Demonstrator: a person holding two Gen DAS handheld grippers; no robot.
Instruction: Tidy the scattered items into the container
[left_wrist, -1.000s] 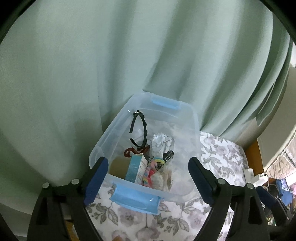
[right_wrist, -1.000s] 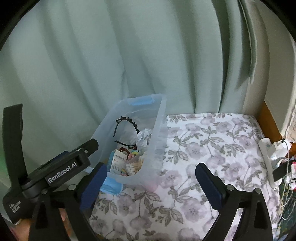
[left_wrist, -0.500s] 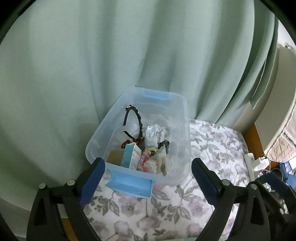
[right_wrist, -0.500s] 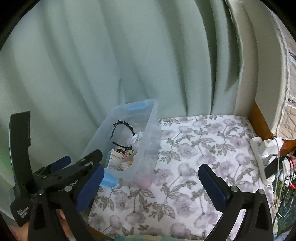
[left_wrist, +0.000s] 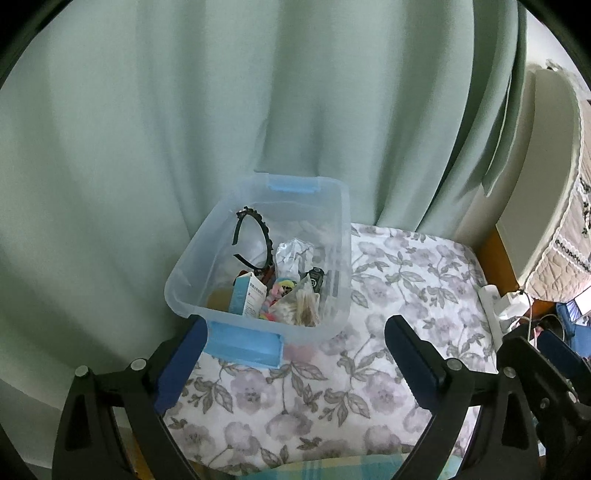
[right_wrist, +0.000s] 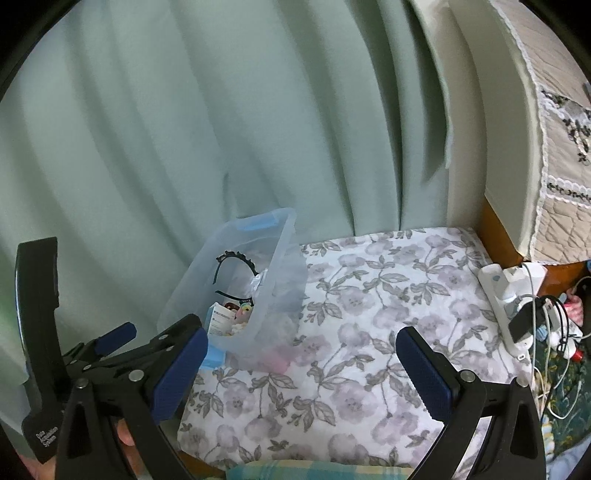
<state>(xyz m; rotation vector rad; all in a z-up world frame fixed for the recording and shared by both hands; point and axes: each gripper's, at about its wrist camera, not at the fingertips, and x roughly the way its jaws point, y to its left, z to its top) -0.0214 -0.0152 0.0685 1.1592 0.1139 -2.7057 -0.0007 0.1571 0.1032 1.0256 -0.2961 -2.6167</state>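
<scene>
One power strip (right_wrist: 511, 306) — beside floral cloth (right_wrist: 369, 314)

Pale greens, clear plastic and a grey floral print

A clear container (left_wrist: 334, 236) with light-blue latches (left_wrist: 245, 341) stands on a white cloth (left_wrist: 399, 280) printed with grey-lilac flowers and grey leaves; a black headband (left_wrist: 266, 230) and a blue-and-white box (left_wrist: 248, 297) lie inside. Far behind hangs a plain mint-green curtain (left_wrist: 258, 92). The gripper pads (right_wrist: 424, 369) are dark blue on black frames.
</scene>
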